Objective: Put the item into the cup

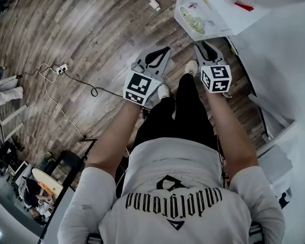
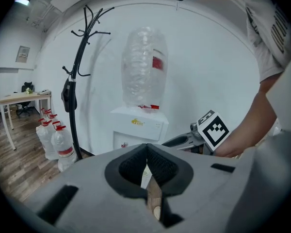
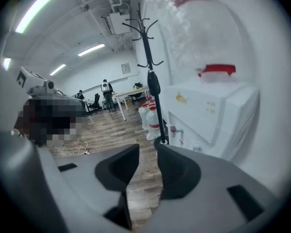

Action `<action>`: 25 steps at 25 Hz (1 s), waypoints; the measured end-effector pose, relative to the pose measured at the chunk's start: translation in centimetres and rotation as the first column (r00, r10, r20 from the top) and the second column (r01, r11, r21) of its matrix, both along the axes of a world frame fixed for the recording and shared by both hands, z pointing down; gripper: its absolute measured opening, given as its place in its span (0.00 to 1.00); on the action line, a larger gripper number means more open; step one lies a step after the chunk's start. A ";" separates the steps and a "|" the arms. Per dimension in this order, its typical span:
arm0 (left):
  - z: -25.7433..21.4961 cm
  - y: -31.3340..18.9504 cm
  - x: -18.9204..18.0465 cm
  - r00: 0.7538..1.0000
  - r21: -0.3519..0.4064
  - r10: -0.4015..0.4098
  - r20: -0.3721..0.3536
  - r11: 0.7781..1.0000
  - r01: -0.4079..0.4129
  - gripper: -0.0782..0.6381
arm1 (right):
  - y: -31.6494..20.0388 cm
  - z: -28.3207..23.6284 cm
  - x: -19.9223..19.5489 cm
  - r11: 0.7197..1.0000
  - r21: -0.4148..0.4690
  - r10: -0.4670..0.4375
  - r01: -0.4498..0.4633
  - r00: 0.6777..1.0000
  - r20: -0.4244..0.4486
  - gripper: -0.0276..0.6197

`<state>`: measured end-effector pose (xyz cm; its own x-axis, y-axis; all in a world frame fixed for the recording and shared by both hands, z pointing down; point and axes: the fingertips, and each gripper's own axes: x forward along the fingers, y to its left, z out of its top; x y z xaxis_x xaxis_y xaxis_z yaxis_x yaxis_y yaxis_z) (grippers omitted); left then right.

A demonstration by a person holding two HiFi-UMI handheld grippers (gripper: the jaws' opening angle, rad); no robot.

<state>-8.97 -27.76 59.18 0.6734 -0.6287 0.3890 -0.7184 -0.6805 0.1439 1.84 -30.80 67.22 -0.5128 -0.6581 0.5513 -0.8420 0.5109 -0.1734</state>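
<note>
No cup and no loose item shows in any view. The person stands on a wooden floor and holds both grippers out in front at waist height. In the head view my left gripper (image 1: 164, 51) points toward a white water dispenser (image 1: 213, 9), and its jaws meet at the tips with nothing between them (image 2: 146, 147). My right gripper (image 1: 201, 44) is beside it, closer to the dispenser. Its jaws (image 3: 146, 146) stand apart with only floor showing in the gap. The left gripper view also catches the right gripper (image 2: 184, 141) and its marker cube.
The water dispenser (image 2: 138, 125) carries a clear bottle (image 2: 143, 67) and stands against a white wall. A black coat stand (image 2: 77, 81) is to its left, with several spare water bottles (image 2: 56, 140) on the floor. A cable and power strip (image 1: 61, 68) lie on the floor.
</note>
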 end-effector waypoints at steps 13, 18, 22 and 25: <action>-16.1 11.7 -1.9 0.995 0.179 0.059 -0.083 0.983 -0.043 0.12 | 12.4 -21.7 -3.8 0.954 0.266 -0.152 0.137 0.988 0.039 0.08; -20.5 14.7 -3.1 0.992 0.221 0.068 -0.108 0.974 -0.043 0.12 | 16.0 -28.0 -4.1 0.917 0.352 -0.213 0.187 0.976 0.038 0.05; -23.4 16.0 -4.0 0.991 0.236 0.055 -0.125 0.972 -0.024 0.12 | 18.3 -32.2 -4.3 0.885 0.401 -0.277 0.238 0.960 0.041 0.05; -26.1 17.7 -4.1 0.989 0.282 0.071 -0.131 0.959 -0.031 0.12 | 20.3 -34.5 -4.2 0.869 0.425 -0.299 0.252 0.953 0.045 0.05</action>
<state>-13.03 -10.06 33.09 0.7420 -0.6621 0.1046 -0.6683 -0.7429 0.0387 -2.36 -10.54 32.75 -0.7464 -0.6362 0.1952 -0.6451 0.7638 0.0227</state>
